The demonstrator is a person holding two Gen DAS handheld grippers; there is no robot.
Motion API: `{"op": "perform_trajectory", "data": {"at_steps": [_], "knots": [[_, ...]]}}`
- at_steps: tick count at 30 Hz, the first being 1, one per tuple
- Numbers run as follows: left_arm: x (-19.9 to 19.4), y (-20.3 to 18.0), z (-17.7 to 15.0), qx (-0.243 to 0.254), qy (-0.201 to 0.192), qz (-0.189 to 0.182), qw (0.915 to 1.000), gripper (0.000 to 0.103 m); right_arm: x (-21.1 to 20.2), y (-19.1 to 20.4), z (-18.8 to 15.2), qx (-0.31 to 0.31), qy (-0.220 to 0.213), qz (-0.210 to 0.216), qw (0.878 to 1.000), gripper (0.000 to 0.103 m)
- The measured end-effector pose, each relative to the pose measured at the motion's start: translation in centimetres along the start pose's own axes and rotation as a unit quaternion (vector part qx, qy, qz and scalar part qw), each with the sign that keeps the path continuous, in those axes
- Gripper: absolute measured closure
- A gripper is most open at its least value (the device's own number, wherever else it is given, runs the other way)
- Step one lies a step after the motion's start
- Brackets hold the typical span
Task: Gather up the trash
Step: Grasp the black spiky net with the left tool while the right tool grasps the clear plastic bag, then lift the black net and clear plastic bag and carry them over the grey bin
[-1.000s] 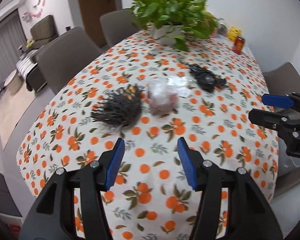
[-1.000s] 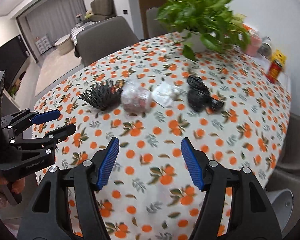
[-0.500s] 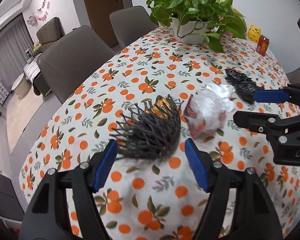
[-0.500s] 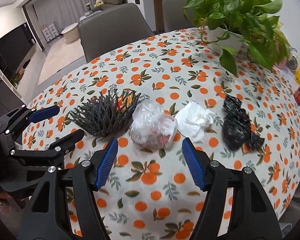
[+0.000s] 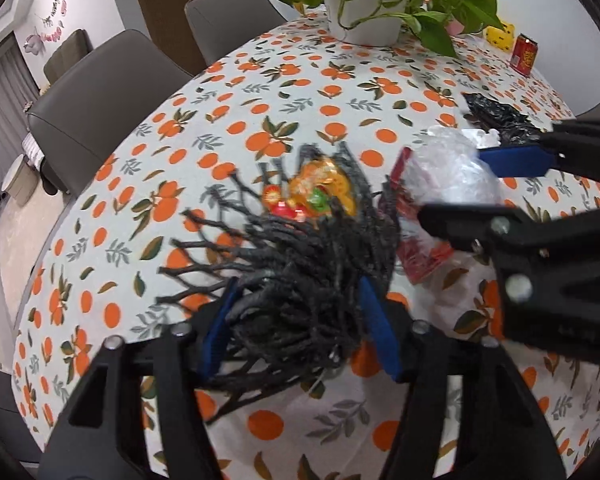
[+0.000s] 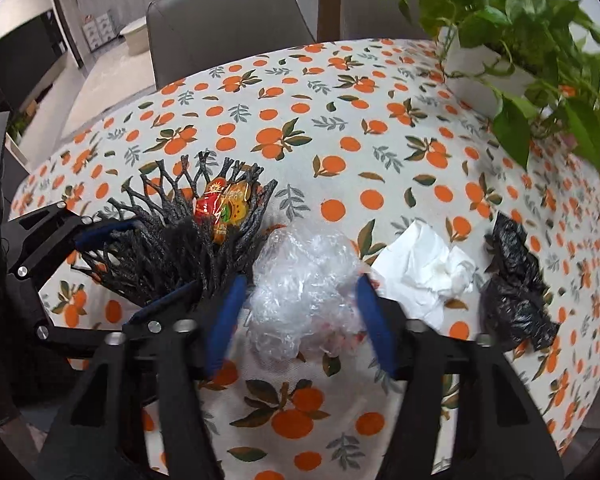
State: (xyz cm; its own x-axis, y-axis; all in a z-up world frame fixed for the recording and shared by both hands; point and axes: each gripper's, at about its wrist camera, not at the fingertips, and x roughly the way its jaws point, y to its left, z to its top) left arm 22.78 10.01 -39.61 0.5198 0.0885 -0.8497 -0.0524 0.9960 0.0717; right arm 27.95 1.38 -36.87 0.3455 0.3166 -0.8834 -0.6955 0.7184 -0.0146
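A black twig-like basket [image 5: 300, 276] [image 6: 172, 240] lies tipped on the orange-print tablecloth with a colourful wrapper [image 5: 316, 196] [image 6: 222, 208] inside. My left gripper [image 5: 300, 328] is open, its jaws on either side of the basket. A crumpled clear plastic bag [image 6: 304, 292] [image 5: 452, 176] lies to the basket's right. My right gripper [image 6: 300, 316] is open, its jaws on either side of the bag. A white tissue [image 6: 428, 268] and a crumpled black bag [image 6: 516, 292] [image 5: 496, 116] lie further right.
A potted green plant [image 5: 364, 8] [image 6: 512, 32] stands at the table's far side, with a red can [image 5: 523, 54] and a yellow object [image 5: 500, 34] near it. Grey chairs [image 5: 100, 100] [image 6: 220, 20] stand along the left edge.
Both grippers moved forward and down. The left now straddles the basket and the right now straddles the clear plastic bag.
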Motion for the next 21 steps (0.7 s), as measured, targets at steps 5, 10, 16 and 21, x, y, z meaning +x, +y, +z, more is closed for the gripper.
{"op": "perform_trajectory", "data": {"at_steps": [5, 10, 16, 21], "knots": [[-1.0, -1.5, 0.2, 0.014, -0.006, -0.008, 0.9998, 0.080, -1.2, -0.1, -0.4, 0.006, -0.004, 0.011, 1.000, 0.073], [-3.1, -2.4, -0.3, 0.018, -0.013, -0.016, 0.9996, 0.082, -3.9, -1.0, -1.5, 0.027, -0.019, 0.020, 0.999, 0.074], [-7.2, -3.3, -1.2, 0.005, -0.029, -0.024, 0.9993, 0.082, -8.0, -2.9, -4.0, 0.064, -0.031, 0.025, 0.997, 0.074], [-10.4, -4.9, -2.3, -0.009, -0.036, -0.036, 0.9987, 0.082, -11.7, -4.3, -8.0, 0.101, -0.036, 0.020, 0.994, 0.075]]}}
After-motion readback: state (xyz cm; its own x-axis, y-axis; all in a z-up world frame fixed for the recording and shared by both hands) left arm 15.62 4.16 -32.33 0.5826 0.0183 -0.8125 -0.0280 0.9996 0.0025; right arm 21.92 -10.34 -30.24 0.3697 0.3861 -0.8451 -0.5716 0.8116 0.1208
